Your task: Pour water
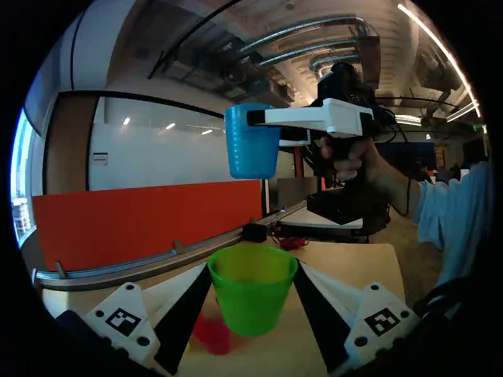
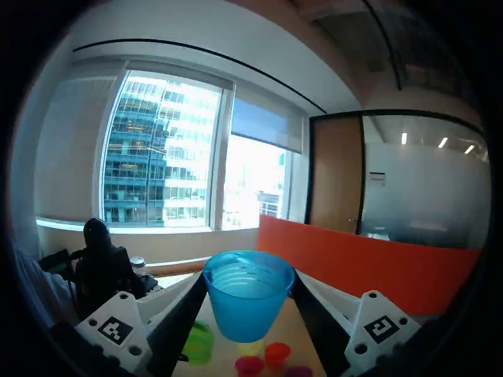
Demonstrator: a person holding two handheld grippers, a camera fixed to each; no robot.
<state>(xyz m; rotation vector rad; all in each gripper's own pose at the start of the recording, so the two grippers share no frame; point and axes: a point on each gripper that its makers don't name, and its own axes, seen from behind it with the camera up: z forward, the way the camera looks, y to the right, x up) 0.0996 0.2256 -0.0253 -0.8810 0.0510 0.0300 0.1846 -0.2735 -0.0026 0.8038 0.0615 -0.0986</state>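
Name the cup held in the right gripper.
The blue plastic cup, clamped in the right gripper; the green plastic cup sits in the left gripper.

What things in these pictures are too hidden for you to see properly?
Left gripper view: the bottom of the green cup is hidden by its near wall, so any water inside is unknown.
Left gripper view: the red cup is partly behind the green cup.
Right gripper view: the small cups sit partly behind the blue cup and are cut by the bottom edge.
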